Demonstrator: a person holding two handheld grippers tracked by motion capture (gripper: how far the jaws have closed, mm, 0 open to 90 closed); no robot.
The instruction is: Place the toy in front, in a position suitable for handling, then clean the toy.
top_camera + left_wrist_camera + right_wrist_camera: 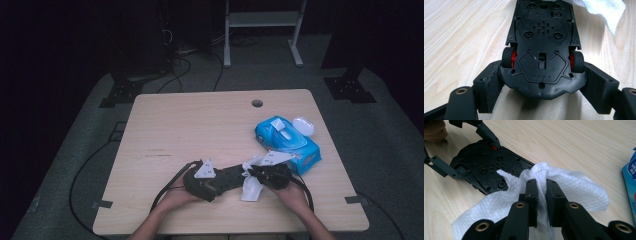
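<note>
- A black plastic toy car (541, 47) with red-hubbed wheels is held upside down, its flat underside turned up, just above the pale wooden table (190, 125), at about 6 o'clock of the tabletop in the high view.
- The left gripper (541, 90) is seen clamped on the car's end nearest its own camera, one black jaw pressed against each side just behind the wheels.
- A crumpled white wet wipe (574, 187) is pinched between the jaws of the right gripper (541, 187), which are nearly together with only the folded cloth between them.
- The wipe is laid against the far end of the car's underside; in the right gripper view, the car lies at 10 o'clock from the jaws.
- In the high view, the right gripper (272, 175) is placed at 3 o'clock of the left gripper (205, 180), with the car stretched between them.
- A blue soft pack of wet wipes (287, 142) with its white lid flipped open is seen at 1 o'clock of the right gripper, just beside it.
- A small white oval case (303, 125) rests at the pack's 1 o'clock.
</note>
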